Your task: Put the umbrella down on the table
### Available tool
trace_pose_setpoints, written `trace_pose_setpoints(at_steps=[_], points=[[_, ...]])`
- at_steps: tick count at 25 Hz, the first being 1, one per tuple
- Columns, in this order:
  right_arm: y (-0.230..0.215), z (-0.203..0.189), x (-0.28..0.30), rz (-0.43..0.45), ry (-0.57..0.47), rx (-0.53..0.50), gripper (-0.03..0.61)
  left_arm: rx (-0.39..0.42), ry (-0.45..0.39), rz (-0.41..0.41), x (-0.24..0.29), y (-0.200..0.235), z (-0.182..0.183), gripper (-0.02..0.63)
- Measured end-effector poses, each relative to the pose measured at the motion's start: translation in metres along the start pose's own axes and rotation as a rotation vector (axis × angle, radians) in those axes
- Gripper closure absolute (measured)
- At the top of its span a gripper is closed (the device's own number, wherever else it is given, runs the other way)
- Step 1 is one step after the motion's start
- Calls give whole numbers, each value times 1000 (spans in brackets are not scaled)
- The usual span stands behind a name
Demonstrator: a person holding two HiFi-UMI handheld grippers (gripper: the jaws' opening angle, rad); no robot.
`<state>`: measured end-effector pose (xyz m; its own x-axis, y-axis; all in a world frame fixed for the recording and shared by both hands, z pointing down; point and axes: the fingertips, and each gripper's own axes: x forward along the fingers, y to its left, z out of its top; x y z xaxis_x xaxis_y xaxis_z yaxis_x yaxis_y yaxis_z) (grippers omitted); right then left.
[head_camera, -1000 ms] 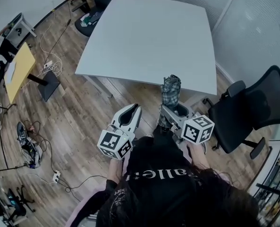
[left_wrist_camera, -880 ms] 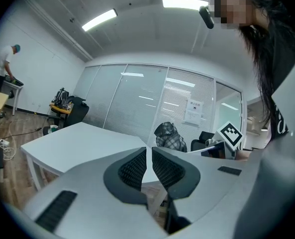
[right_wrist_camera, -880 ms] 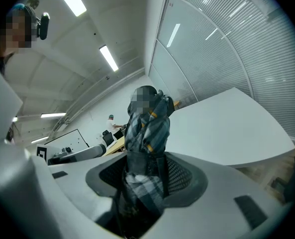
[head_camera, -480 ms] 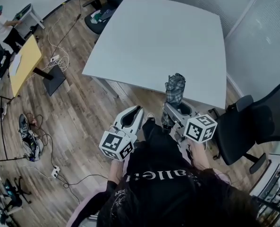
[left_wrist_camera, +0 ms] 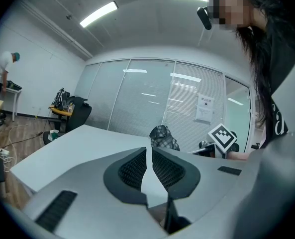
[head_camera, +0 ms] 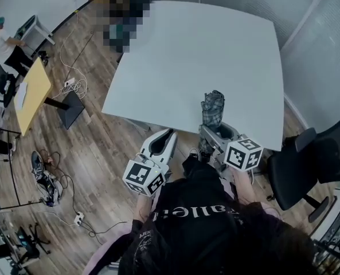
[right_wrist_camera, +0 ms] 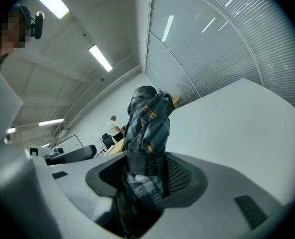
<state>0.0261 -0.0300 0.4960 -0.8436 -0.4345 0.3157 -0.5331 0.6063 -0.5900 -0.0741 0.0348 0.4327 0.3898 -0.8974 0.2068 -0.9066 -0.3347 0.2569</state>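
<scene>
A folded plaid umbrella [head_camera: 212, 112] sticks forward out of my right gripper [head_camera: 214, 134], whose jaws are shut on its lower part; its tip reaches over the near edge of the white table [head_camera: 198, 50]. In the right gripper view the umbrella [right_wrist_camera: 146, 128] rises from between the black pads, tilted a little. My left gripper [head_camera: 163, 143] is beside it to the left, just short of the table edge, with its jaws shut and nothing between them [left_wrist_camera: 148, 169]. From the left gripper view the umbrella [left_wrist_camera: 163, 137] shows ahead to the right.
A black office chair [head_camera: 316, 165] stands to the right of the table. A glass partition runs along the table's far and right sides. On the wooden floor to the left are a yellow desk [head_camera: 29, 93], cables and a person [head_camera: 0, 42] standing far off.
Both grippers have moved forward toward the table. The umbrella's tip, short of the edge a second ago, now reaches over the tabletop. The grip looks the same.
</scene>
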Motion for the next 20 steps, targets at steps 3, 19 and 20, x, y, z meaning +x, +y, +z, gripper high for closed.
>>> trace_pose_setpoints(at_steps=[3,19,20], points=[[-16,21,19,-6,-11,11,364,5,6,-7,24,15,12,561],[-67,58,72,-23,23,51,364,5,66,-42,100,49,31,561],[-69,60,73,-26,26,51,364,10,70,-47,105,51,32,561]])
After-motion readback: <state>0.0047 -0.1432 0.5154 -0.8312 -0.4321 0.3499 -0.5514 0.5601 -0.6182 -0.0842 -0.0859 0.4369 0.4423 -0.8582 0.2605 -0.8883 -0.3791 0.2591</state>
